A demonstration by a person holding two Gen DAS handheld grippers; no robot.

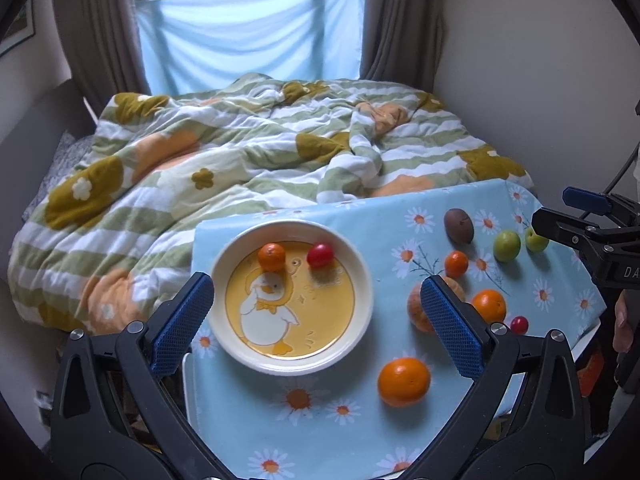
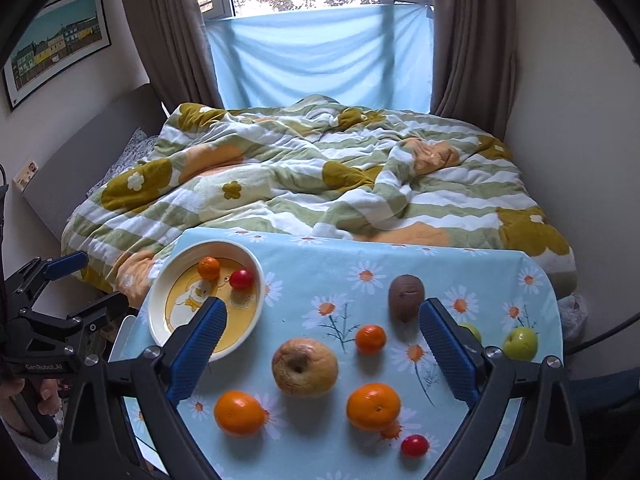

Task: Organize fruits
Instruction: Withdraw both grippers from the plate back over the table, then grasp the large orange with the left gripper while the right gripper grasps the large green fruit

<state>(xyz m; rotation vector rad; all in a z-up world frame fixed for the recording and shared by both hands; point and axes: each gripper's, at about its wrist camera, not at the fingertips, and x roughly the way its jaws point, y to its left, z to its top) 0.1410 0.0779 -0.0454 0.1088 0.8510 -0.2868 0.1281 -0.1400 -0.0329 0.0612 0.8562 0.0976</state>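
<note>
Over the daisy-print counter point(image 2: 304, 264), both hand-held grippers hover released: left point(image 1: 318, 316) above the round duck-pattern ceramic bowl point(image 1: 362, 276) (already holding a small orange mandarin point(image 1: 271, 257) and red cherry tomato point(image 1: 320, 255)), right point(image 2: 322, 334) framing the wrinkled yellowish apple point(image 2: 305, 367), likely next.

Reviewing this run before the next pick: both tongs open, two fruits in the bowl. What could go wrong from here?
1. The round oranges sit loose on the smooth tablecloth; a nudge could roll them off the near edge.
2. The small red fruit lies close to an orange, so the wide right tongs may bump both.
3. The soft-looking wrinkled apple might bruise if squeezed.
</note>
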